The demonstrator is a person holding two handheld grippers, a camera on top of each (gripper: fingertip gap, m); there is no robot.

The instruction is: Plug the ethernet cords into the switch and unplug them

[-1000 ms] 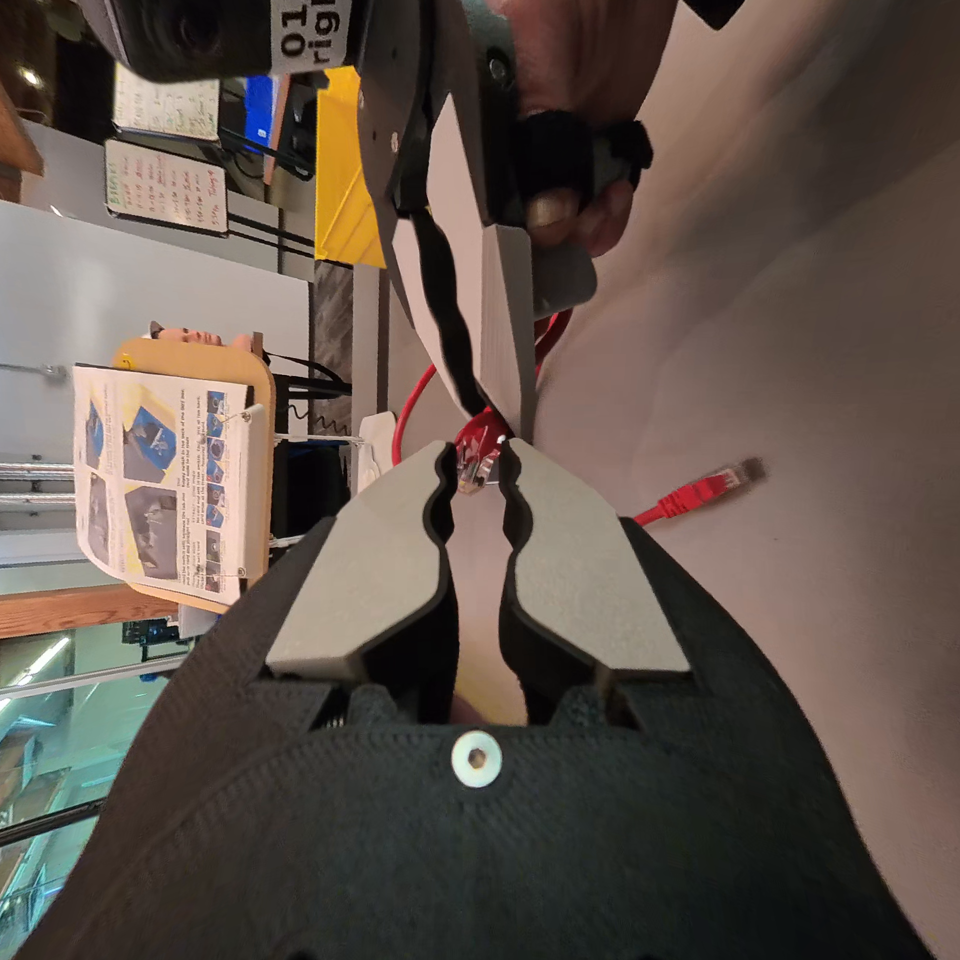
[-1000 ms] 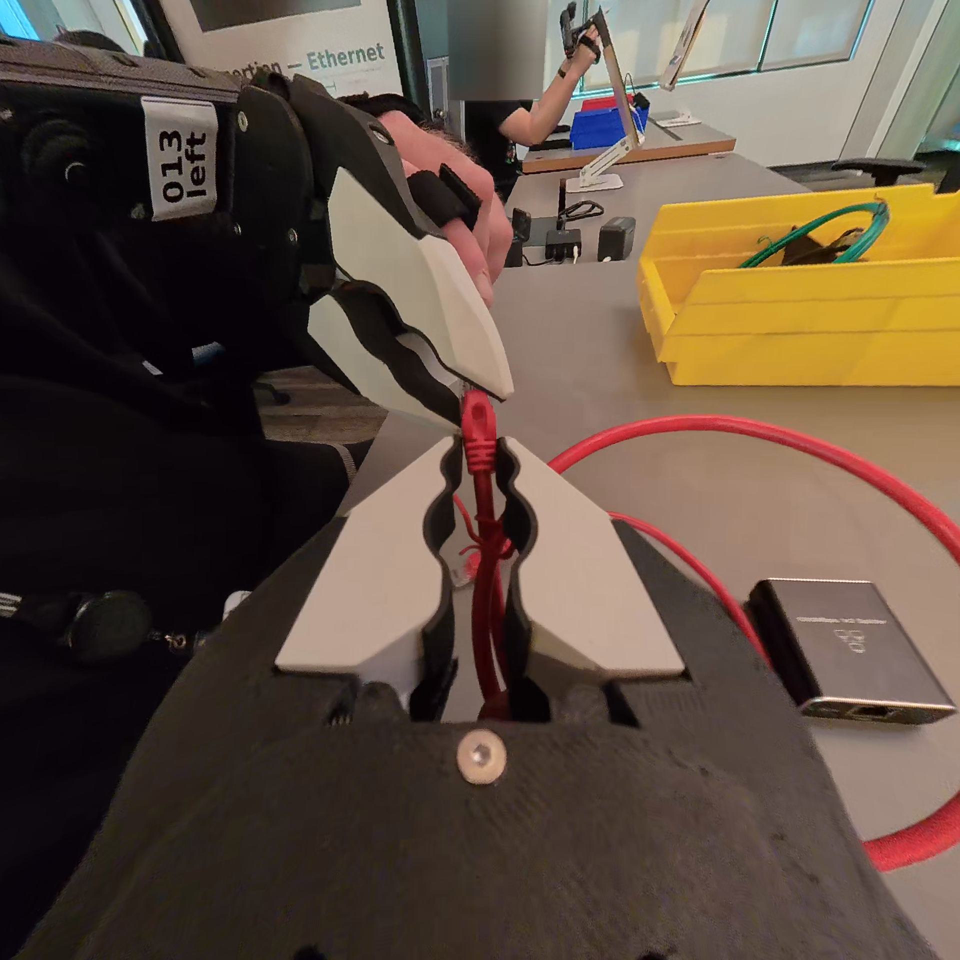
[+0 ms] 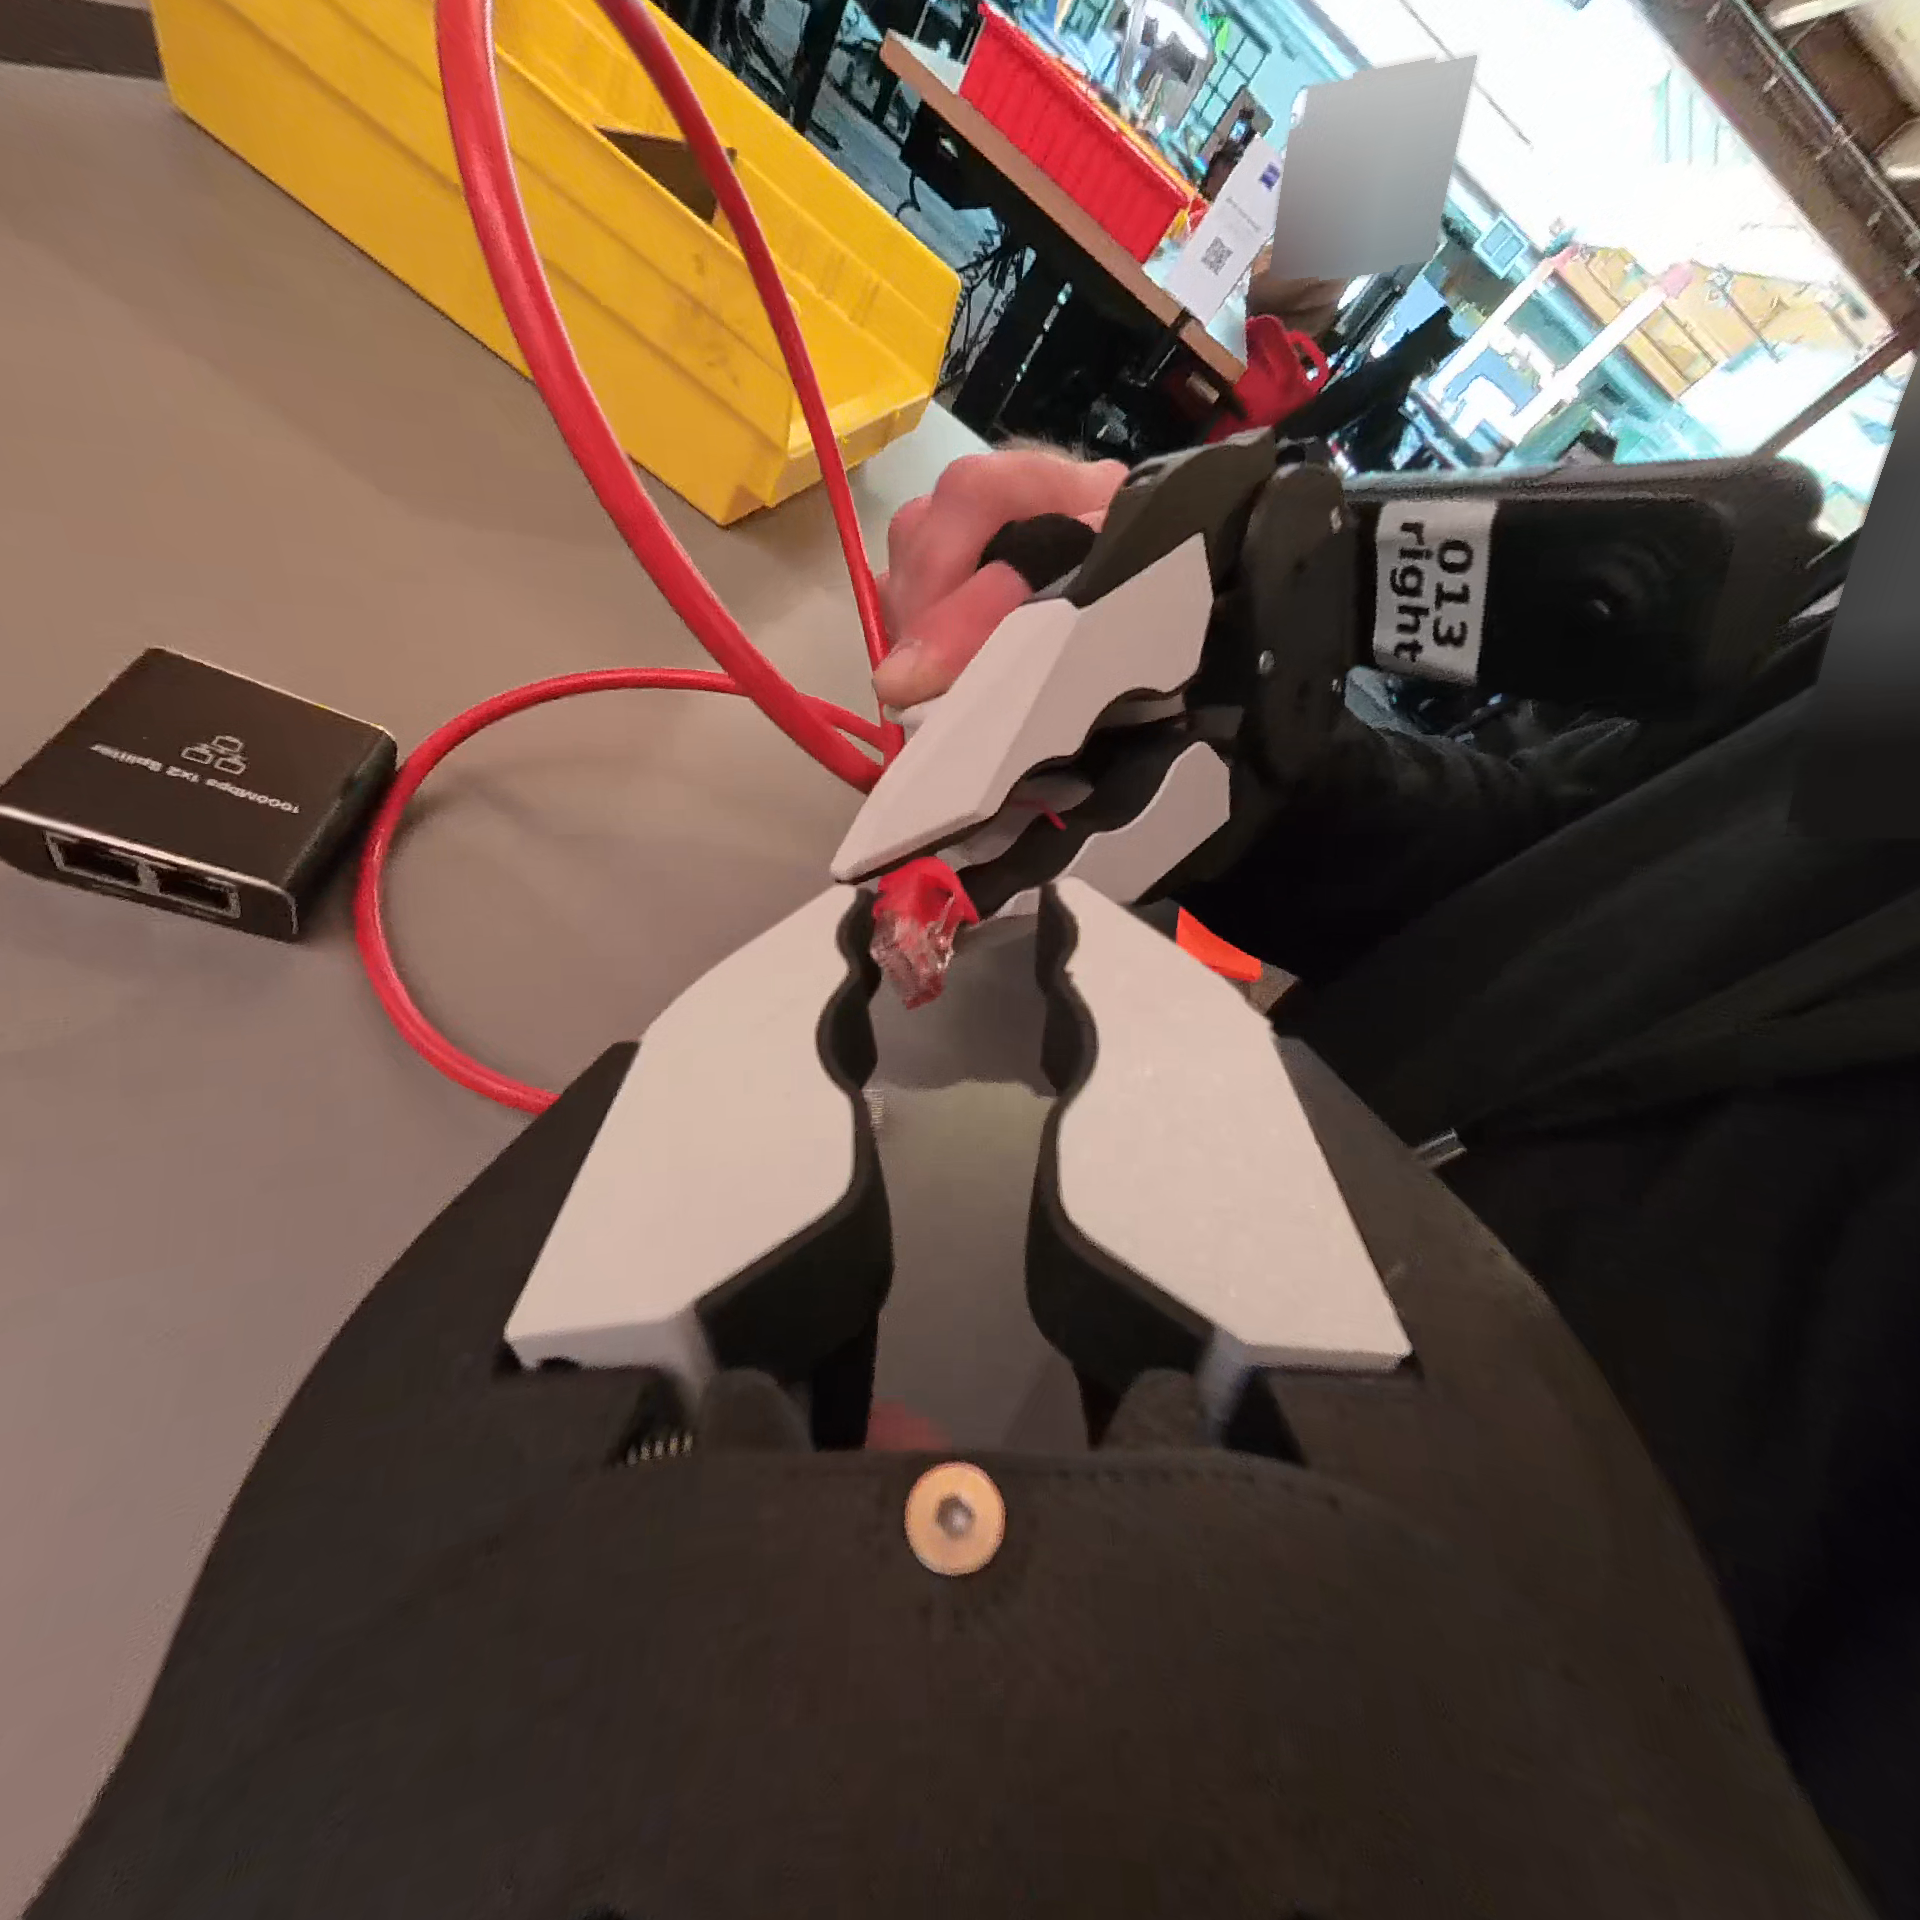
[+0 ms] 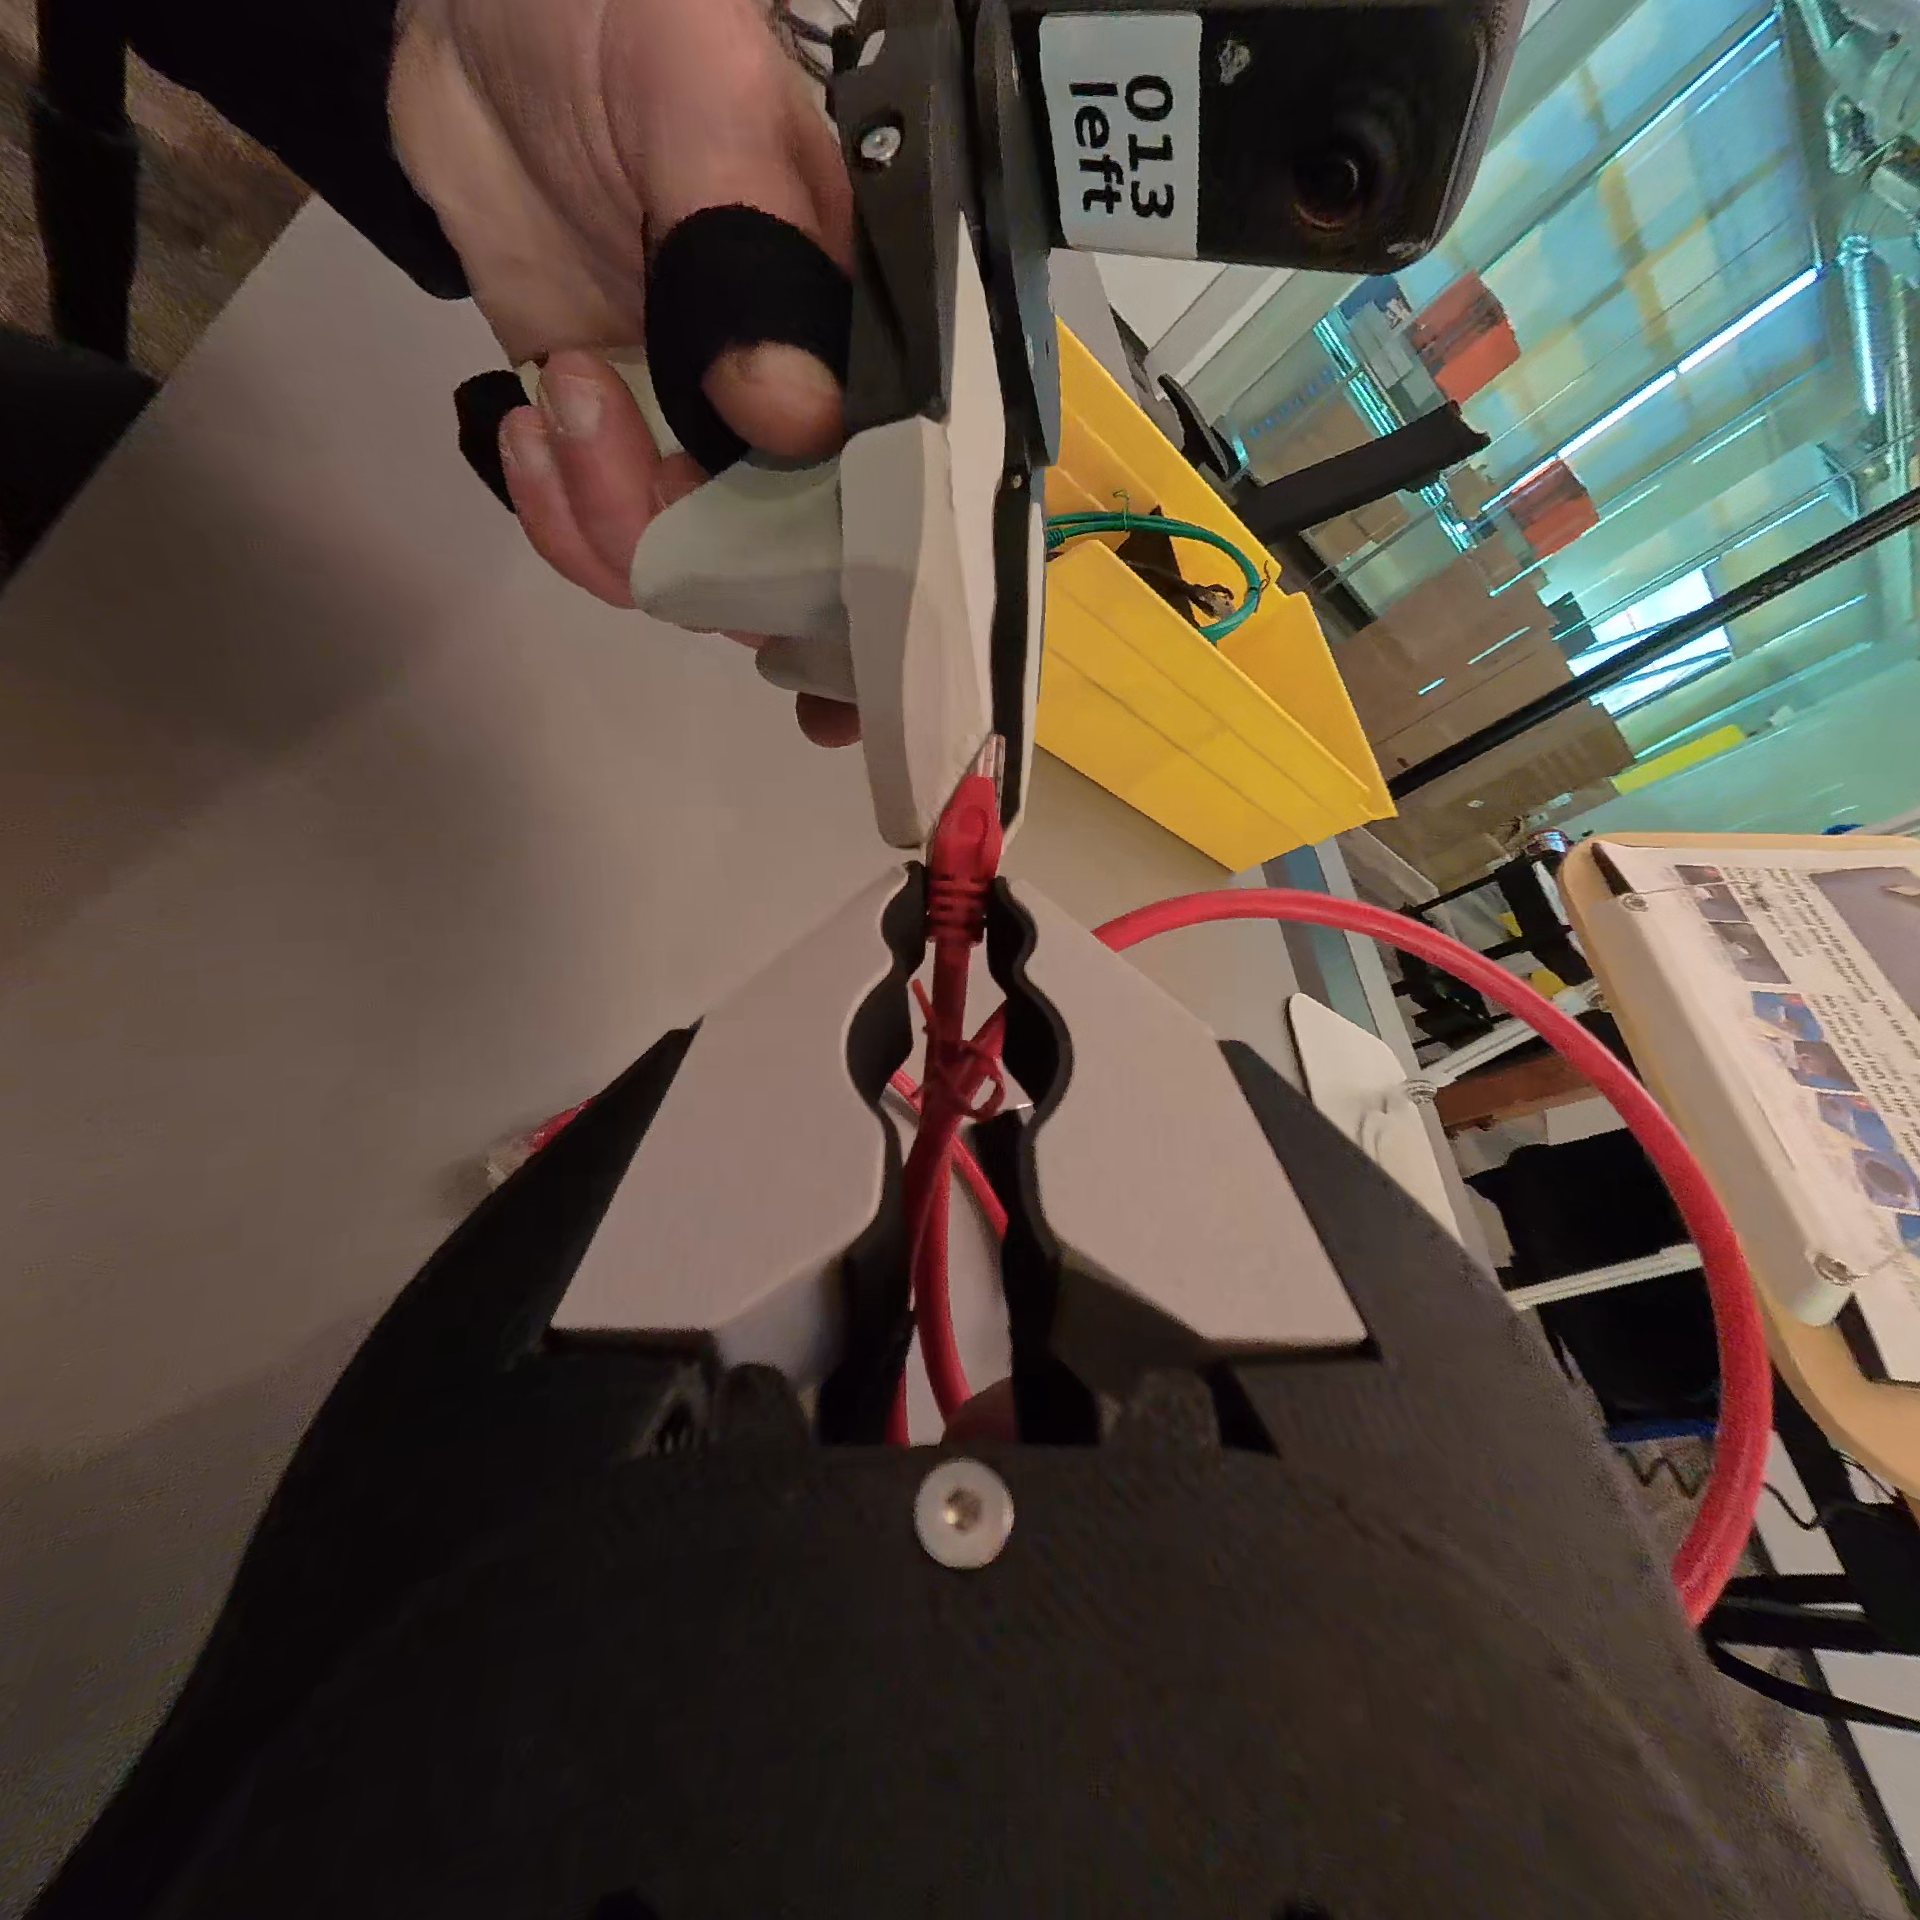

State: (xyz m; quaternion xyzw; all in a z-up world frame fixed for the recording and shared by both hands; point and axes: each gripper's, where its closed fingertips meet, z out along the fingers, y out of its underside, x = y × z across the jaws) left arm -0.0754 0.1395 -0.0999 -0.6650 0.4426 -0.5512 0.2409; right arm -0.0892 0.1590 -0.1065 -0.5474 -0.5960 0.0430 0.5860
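A red ethernet cord [image 3: 582, 416] loops over the grey table. My right gripper [image 4: 956, 883] is shut on the cord's boot just behind its clear plug [image 3: 914, 940]; it also shows in the left wrist view [image 3: 914, 883], coming in from the right. My left gripper [image 3: 951, 914] is open, and the plug hangs between its tips, close to the left finger. In the right wrist view the left gripper [image 4: 956, 821] comes down from above onto the plug tip. The black switch [image 3: 197, 790] lies on the table to the left, its two ports empty. The cord's other plug [image 4: 520, 1143] lies loose on the table.
A yellow bin [image 3: 623, 260] stands behind the switch; a green cable [image 4: 1143, 540] lies coiled in it. A clipboard with a printed sheet [image 4: 1766, 1039] stands off the table's edge. Another table with a red bin [image 3: 1070, 135] is farther back. The grippers are tip to tip, or close to it.
Both grippers have rolled about a quarter turn while staying tip to tip. My left jaws stand wider apart around the plug. My right gripper still holds the cord.
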